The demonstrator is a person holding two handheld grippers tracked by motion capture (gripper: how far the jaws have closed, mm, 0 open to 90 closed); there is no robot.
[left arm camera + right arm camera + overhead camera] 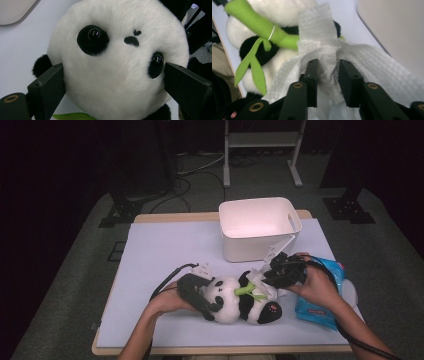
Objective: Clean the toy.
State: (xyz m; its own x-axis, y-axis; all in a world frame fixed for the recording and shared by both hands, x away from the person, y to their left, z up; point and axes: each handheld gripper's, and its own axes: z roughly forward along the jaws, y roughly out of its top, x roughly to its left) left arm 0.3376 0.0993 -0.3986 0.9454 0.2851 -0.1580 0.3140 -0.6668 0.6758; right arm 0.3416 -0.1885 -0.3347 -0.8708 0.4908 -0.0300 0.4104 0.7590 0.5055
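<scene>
A black-and-white panda plush lies on its back near the table's front edge, a green bamboo sprig on its chest. My left gripper is shut on the panda's round head, one jaw pressed into each cheek. My right gripper is shut on a crumpled white wipe, bunched between its jaws. The wipe rests against the panda's belly beside the bamboo sprig. In the right gripper view the panda's fur shows behind the wipe.
A white plastic bin stands at the back, just behind the right gripper. A blue pack of wipes lies under the right hand at the table's right edge. The pale table mat stretches bare to the left.
</scene>
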